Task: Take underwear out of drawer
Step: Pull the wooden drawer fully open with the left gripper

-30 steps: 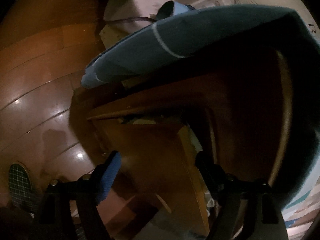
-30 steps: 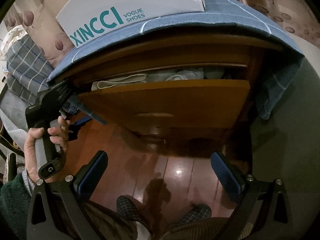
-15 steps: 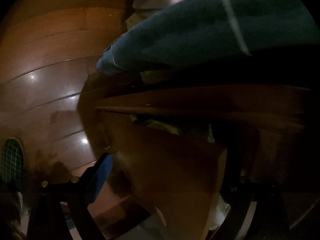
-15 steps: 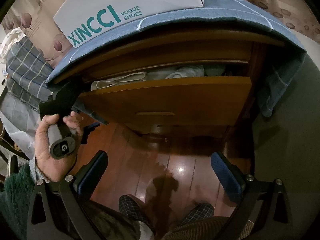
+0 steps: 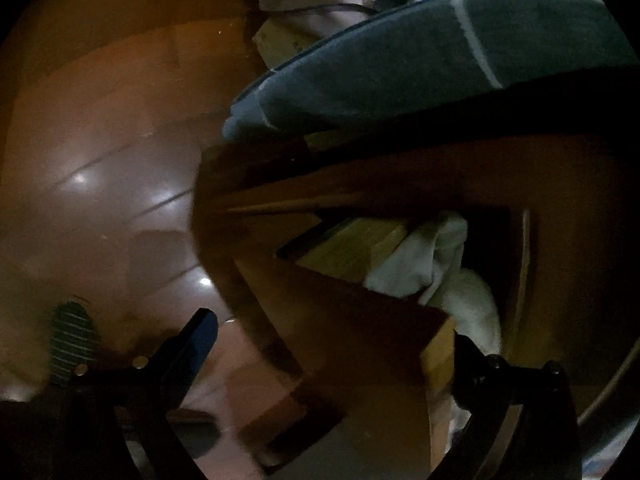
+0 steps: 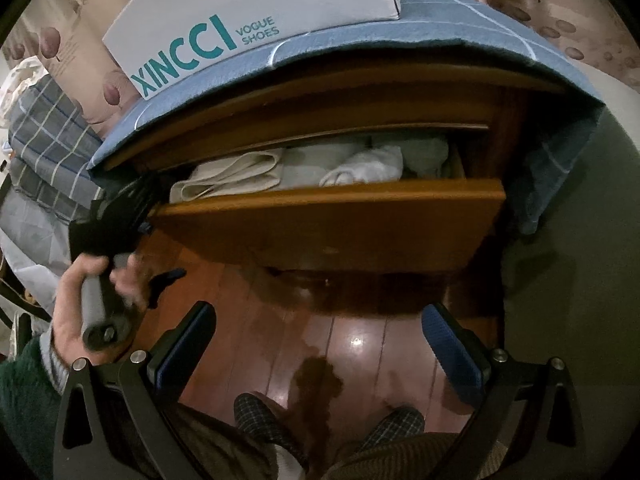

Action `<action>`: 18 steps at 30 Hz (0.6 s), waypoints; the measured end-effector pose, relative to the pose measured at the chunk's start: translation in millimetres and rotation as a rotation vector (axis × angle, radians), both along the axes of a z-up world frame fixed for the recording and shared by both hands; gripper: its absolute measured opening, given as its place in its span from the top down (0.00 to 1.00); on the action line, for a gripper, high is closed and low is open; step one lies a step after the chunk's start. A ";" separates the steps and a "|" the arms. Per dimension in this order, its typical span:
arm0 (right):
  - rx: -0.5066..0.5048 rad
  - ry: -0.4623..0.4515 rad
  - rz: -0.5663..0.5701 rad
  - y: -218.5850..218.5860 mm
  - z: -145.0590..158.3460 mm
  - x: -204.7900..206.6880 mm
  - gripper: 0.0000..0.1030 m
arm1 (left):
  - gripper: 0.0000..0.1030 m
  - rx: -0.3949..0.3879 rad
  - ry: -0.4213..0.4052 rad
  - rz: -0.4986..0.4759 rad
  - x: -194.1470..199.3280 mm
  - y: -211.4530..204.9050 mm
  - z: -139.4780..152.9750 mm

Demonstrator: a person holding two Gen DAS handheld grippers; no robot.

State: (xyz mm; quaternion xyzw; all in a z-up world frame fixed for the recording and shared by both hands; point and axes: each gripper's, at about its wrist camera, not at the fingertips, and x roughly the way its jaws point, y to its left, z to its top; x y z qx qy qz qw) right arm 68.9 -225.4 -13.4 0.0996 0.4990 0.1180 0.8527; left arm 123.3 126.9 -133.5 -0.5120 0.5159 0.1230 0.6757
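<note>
The wooden drawer (image 6: pixel 328 224) of a nightstand stands pulled out. Folded pale underwear lies inside: a beige piece (image 6: pixel 232 176) at the left, a white piece (image 6: pixel 368 166) in the middle. In the left wrist view the drawer front (image 5: pixel 344 320) sits between the open fingers of my left gripper (image 5: pixel 332 344), with white cloth (image 5: pixel 424 260) behind it. The left gripper also shows in the right wrist view (image 6: pixel 116 216), at the drawer's left end. My right gripper (image 6: pixel 320 344) is open and empty, held back in front of the drawer above the floor.
A blue checked cloth (image 6: pixel 400 20) covers the nightstand top, with a white XINCCI shoe box (image 6: pixel 256 4) on it. Glossy wooden floor (image 6: pixel 352 344) lies below. My slippered feet (image 6: pixel 260 412) are at the bottom. Plaid bedding (image 6: pixel 44 140) is at the left.
The drawer has slid further out, showing more of the cloth inside. My left gripper has stayed at the drawer's left end. The right gripper has come slightly closer.
</note>
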 end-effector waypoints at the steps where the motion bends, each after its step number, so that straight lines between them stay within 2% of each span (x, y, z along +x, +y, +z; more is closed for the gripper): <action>1: -0.001 -0.001 -0.004 -0.9 0.2 -0.1 0.01 | 0.00 0.017 0.018 -0.032 -2.3 0.5 2.4; 6: -0.002 -0.015 -0.038 -6.8 4.2 -1.9 0.00 | 0.00 0.079 0.097 -0.150 -7.0 -1.2 6.3; 12: -0.024 -0.020 -0.050 -12.1 10.6 -2.9 0.00 | 0.00 0.210 0.146 -0.290 -0.8 -6.1 15.2; 18: -0.028 -0.013 -0.061 -16.8 12.9 -1.2 0.00 | 0.00 0.287 0.169 -0.431 -4.0 -9.0 16.8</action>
